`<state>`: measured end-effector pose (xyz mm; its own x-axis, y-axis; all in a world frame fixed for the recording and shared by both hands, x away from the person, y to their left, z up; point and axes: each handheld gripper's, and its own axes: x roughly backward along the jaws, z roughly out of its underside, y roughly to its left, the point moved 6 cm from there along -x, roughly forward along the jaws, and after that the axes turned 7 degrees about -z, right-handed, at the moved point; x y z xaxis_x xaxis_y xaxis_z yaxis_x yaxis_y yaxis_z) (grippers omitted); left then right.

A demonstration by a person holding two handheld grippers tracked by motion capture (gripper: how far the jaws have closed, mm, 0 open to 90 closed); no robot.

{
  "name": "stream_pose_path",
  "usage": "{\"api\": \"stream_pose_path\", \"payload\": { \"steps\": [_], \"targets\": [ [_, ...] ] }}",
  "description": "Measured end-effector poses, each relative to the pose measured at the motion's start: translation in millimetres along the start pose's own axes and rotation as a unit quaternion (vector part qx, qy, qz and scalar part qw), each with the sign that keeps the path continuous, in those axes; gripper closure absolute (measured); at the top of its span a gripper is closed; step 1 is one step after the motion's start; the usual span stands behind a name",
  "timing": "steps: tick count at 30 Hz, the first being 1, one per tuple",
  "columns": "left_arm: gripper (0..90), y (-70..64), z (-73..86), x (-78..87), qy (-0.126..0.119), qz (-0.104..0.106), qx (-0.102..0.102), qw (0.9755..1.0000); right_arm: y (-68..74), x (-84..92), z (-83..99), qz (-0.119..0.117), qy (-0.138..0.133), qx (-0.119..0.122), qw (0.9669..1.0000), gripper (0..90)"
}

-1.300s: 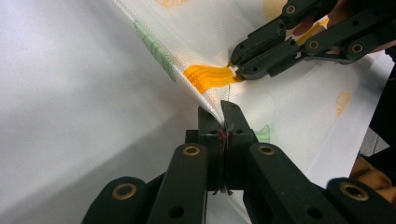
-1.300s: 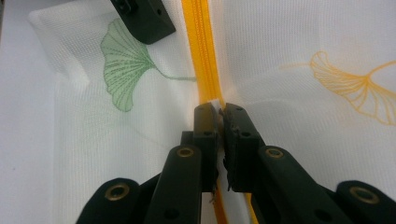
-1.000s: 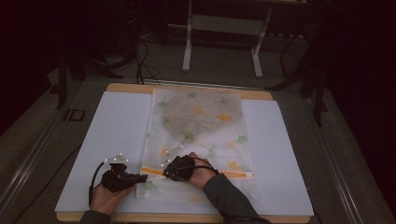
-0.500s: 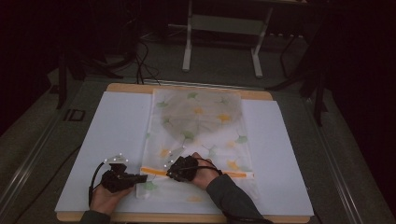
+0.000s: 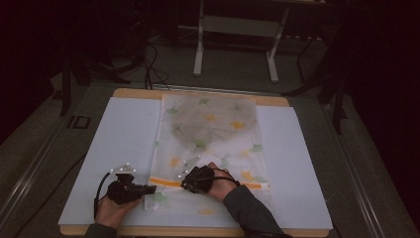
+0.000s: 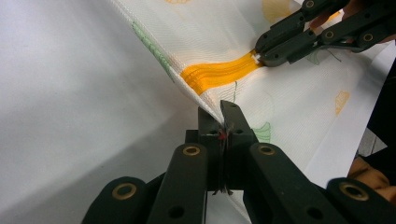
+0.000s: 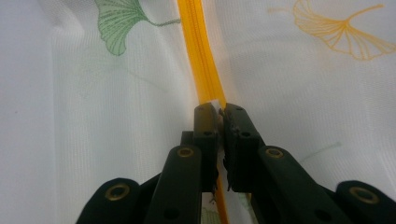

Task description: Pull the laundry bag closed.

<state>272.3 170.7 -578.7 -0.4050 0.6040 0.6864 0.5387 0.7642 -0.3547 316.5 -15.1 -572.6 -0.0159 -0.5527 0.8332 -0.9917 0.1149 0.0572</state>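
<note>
Table (image 5: pixel 119 94): carries a paper sheet (image 5: pixel 124 134) over most of its top.
Mesh laundry bag (image 5: pixel 210 144): lies on the sheet's middle, running front to back.
Zipper (image 5: pixel 166 182): crosses the bag near its front end.
Left gripper (image 5: pixel 148 189): at the bag's front left edge.
Right gripper (image 5: pixel 184 184): on the zipper, right of the left gripper.
Stand (image 5: pixel 236 25): on the floor behind the table.

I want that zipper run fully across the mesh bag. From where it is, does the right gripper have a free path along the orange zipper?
Probably yes: the right gripper is shut on the zipper pull, nothing lies on the orange zipper, and the left gripper pins the bag's edge.
</note>
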Motion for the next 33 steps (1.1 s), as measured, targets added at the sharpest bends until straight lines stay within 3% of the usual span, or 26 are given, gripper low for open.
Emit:
{"api": "stream_pose_path", "payload": {
  "steps": [33],
  "targets": [
    [88.5, 1.3, 0.7, -0.3, 0.002, 0.000, 0.002, 1.0000, -0.7, 12.5, 17.4, 0.006, 0.006, -0.013, 0.9999, 84.6]
  ]
}}
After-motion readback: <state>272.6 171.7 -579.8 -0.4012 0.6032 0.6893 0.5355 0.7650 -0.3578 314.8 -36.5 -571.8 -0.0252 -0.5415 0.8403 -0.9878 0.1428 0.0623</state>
